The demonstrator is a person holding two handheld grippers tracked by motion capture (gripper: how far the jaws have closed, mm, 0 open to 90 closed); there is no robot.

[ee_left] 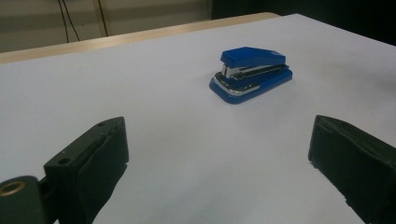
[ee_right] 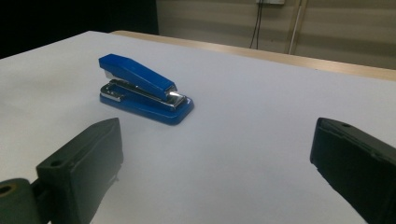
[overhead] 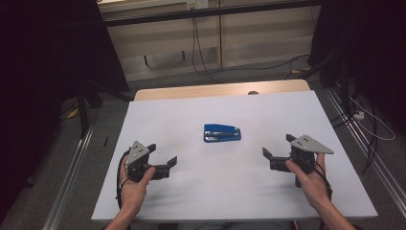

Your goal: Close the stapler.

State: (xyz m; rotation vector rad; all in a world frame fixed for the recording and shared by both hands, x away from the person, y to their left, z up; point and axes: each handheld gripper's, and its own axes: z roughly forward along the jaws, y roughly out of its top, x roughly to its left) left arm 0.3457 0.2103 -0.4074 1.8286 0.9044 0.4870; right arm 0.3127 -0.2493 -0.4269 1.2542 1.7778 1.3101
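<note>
A small blue stapler (overhead: 221, 133) lies flat near the middle of the white table (overhead: 191, 105). My left gripper (overhead: 163, 154) hovers to its lower left, jaws wide open with nothing between them. My right gripper (overhead: 277, 146) hovers to its lower right, also open and holding nothing. In the left gripper view the stapler (ee_left: 251, 74) lies ahead and to the right, beyond the open gripper (ee_left: 219, 149). In the right gripper view the stapler (ee_right: 144, 88) lies ahead and to the left of the open gripper (ee_right: 217, 154). Neither gripper touches it.
The table's wooden far edge (overhead: 220, 89) shows beyond the white sheet. Cables (overhead: 201, 52) trail on the floor behind, and dark curtains (overhead: 48, 57) stand at both sides. A metal rail (overhead: 72, 163) runs along the floor at the left.
</note>
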